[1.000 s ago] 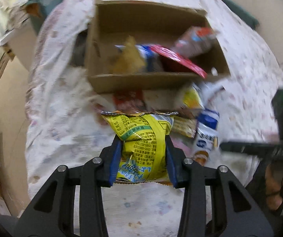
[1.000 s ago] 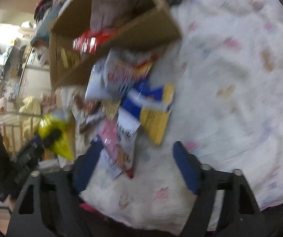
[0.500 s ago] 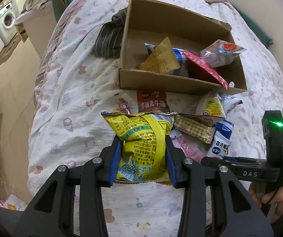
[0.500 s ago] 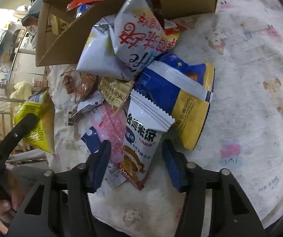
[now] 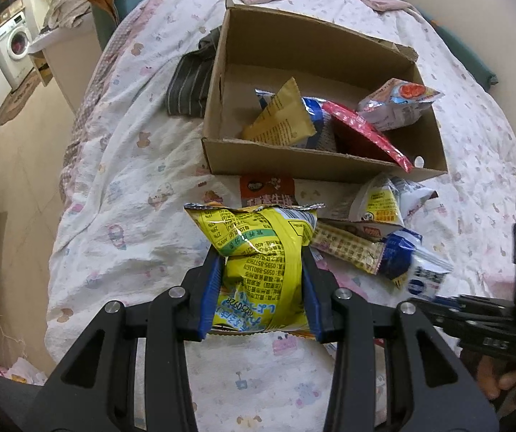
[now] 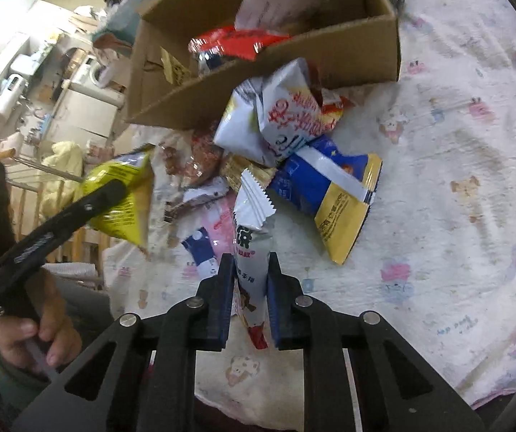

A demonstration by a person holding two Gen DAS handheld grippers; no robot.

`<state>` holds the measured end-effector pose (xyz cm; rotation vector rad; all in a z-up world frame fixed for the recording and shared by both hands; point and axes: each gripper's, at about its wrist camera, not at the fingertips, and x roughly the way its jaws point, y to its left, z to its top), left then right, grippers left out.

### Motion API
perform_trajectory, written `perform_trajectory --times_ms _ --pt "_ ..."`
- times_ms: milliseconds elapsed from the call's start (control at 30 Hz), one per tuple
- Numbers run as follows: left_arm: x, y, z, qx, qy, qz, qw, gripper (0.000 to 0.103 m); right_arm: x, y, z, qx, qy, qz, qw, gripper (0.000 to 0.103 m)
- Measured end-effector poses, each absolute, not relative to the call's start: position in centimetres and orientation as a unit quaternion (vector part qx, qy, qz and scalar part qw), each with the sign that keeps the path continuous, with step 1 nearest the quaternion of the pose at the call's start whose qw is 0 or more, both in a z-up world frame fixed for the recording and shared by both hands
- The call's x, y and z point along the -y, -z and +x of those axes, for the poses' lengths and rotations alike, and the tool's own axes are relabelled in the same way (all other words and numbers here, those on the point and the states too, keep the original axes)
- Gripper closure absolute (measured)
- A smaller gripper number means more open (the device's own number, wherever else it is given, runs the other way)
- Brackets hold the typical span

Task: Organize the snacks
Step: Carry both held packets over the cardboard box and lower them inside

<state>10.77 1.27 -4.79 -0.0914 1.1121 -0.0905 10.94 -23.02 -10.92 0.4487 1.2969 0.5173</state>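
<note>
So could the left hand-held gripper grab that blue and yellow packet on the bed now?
Probably not: the left hand-held gripper is already clamped on a yellow snack bag. The blue and yellow packet itself lies uncovered.

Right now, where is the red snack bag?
In the left wrist view the red snack bag is inside the cardboard box, toward its right side, leaning over the front wall between a yellow packet and a white bag.

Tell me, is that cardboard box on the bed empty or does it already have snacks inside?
Partly filled. The cardboard box holds several snack packets, among them a red packet, beside bare floor.
</note>
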Motion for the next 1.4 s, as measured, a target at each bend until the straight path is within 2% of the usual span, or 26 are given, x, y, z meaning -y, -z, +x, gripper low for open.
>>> perform_trajectory --times_ms 167,333,733,867,1400 --pt "-1.9 4.7 10.7 -0.52 0.028 -0.048 0.852 0.067 24.1 8.8 9.6 -0.555 -0.259 0.229 0.757 0.085" --pt "-2.6 2.3 10.3 -0.491 0.022 -0.059 0.869 0.067 24.9 5.2 9.6 -0.498 -0.279 0.242 0.784 0.085" --pt "-3.1 -3.3 13.8 -0.443 0.025 -0.056 0.894 0.067 28.3 -0.6 15.4 -0.43 -0.229 0.232 0.842 0.085" --pt "-2.9 -3.3 15.8 -0.448 0.025 -0.054 0.892 0.067 28.3 0.1 18.2 -0.448 -0.199 0.202 0.848 0.085" --pt "0.8 1.7 22.2 -0.476 0.052 -0.016 0.877 0.067 23.6 9.4 27.9 -0.539 -0.157 0.133 0.817 0.086"
